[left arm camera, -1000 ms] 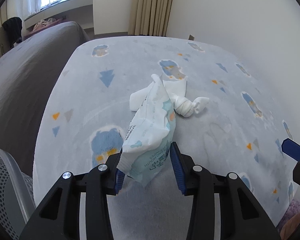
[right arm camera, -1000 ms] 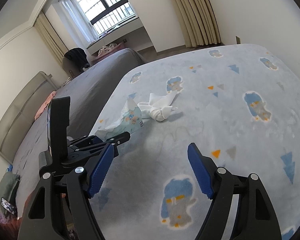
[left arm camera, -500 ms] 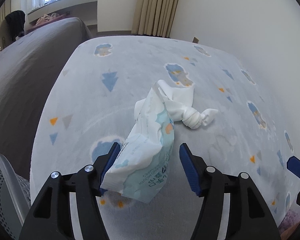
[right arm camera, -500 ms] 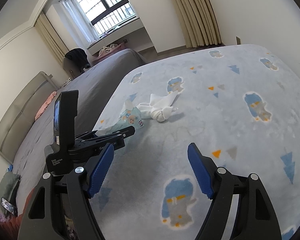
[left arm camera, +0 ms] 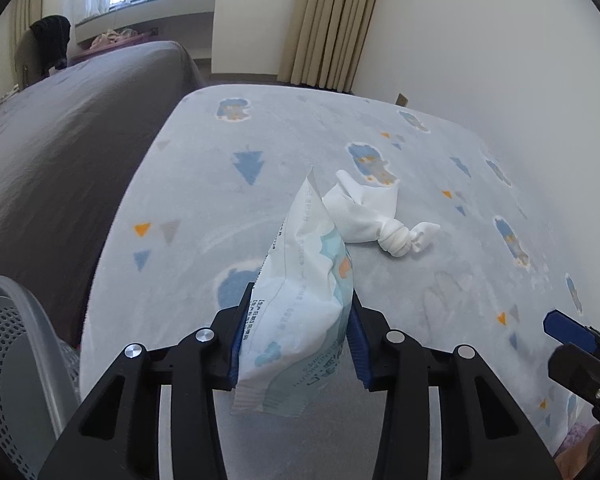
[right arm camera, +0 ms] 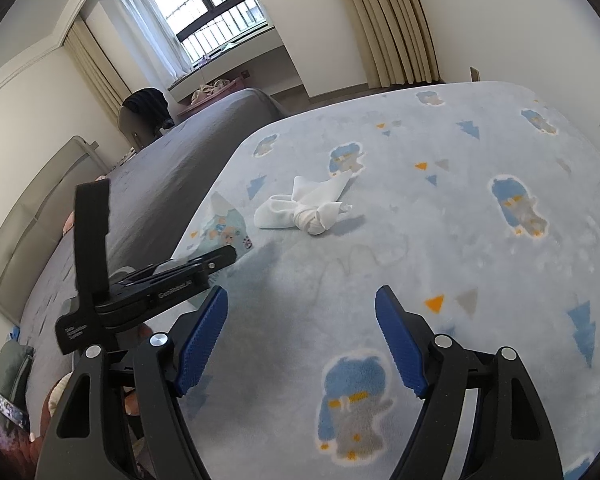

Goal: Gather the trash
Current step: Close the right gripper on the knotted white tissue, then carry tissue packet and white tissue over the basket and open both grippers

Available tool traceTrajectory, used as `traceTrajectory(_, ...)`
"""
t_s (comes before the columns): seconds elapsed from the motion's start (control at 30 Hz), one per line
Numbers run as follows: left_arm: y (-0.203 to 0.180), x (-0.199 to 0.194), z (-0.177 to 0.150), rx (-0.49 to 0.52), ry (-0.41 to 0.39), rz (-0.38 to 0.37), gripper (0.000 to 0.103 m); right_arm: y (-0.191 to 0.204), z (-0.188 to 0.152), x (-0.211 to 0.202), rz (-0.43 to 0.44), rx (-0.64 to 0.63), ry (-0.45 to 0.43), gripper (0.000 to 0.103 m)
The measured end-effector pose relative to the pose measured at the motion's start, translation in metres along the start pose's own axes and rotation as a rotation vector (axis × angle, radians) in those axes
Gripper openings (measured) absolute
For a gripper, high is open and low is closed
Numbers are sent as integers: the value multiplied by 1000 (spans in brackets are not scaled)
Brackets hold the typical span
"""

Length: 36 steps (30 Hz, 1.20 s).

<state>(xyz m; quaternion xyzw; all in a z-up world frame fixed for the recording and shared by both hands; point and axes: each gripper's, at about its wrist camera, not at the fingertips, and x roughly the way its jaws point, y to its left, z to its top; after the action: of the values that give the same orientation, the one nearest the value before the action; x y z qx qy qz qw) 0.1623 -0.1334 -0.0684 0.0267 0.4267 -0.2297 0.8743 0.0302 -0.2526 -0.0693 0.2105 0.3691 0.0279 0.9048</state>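
From my left wrist camera, my left gripper (left arm camera: 296, 336) has just been closing, and its blue pads (left arm camera: 358, 344) now press on both sides of a crumpled wet-wipe packet (left arm camera: 304, 300), white with pale teal print. The packet stands up between the jaws, its far end rising over the blanket (left arm camera: 228, 208), a light blue fleece with cartoon figures and small triangles. Just beyond the packet lies a white knotted cloth (left arm camera: 380, 216) on the blanket; its near edge sits behind the packet's tip, and I cannot tell whether they touch. At the lower left edge is the rim of a grey perforated bin (left arm camera: 16, 344). At the right edge, a blue tip of my right gripper (left arm camera: 568, 328) shows.

From my right wrist camera, my right gripper (right arm camera: 300, 340) hovers over the blanket (right arm camera: 440, 240) with its jaws wide apart and nothing between them. My left gripper (right arm camera: 220, 258) appears at the left, side-on, with the wet-wipe packet (right arm camera: 224, 232) poking out past it. The knotted cloth (right arm camera: 308, 208) rests further out on the blanket, apart from both tools.
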Motion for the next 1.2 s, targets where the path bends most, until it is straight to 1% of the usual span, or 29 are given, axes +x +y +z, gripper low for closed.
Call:
traceTrajectory(0.1, 10, -15, -3, -6, -23, 9, 41, 1, 2, 14, 22, 9, 26, 73)
traceTrajectory(0.2, 20, -32, -7, -5, -49, 38, 41, 2, 8, 28, 50, 33, 49, 73)
traceTrajectory(0.27, 27, -43, -9, -6, -63, 54, 41, 5, 12, 35, 45, 32, 51, 73)
traceTrajectory(0.43, 42, -68, -17, -7, -101, 106, 41, 26, 30, 59, -60, -76, 35, 73)
traceTrajectory(0.57, 53, -85, -25, -17, -123, 159, 41, 32, 46, 86, -113, -134, 48, 73)
traceTrajectory(0.63, 59, -92, -29, -28, -128, 197, 41, 34, 52, 102, -150, -166, 62, 73)
traceTrajectory(0.7, 67, -97, -33, -40, -132, 235, 41, 34, 57, 113, -166, -178, 74, 73)
traceTrajectory(0.77, 74, -101, -36, -54, -133, 257, 41, 34, 62, 124, -174, -184, 87, 73)
traceTrajectory(0.9, 88, -109, -43, -85, -129, 300, 41, 38, 65, 142, -224, -231, 105, 73)
traceTrajectory(1.0, 95, -114, -47, -109, -125, 303, 41, 39, 64, 153, -264, -249, 116, 72)
traceTrajectory(1.03, 97, -116, -49, -116, -126, 308, 41, 38, 63, 155, -275, -249, 115, 65)
traceTrajectory(1.07, 99, -117, -51, -122, -128, 313, 41, 37, 63, 156, -288, -248, 112, 54)
traceTrajectory(1.1, 102, -119, -53, -129, -128, 318, 41, 36, 64, 155, -293, -246, 109, 49)
traceTrajectory(1.13, 103, -119, -55, -134, -127, 324, 41, 35, 65, 154, -288, -241, 108, 39)
traceTrajectory(1.17, 105, -120, -57, -144, -126, 330, 41, 34, 65, 153, -282, -235, 106, 36)
traceTrajectory(1.2, 109, -121, -59, -157, -124, 335, 41, 34, 65, 150, -274, -227, 101, 36)
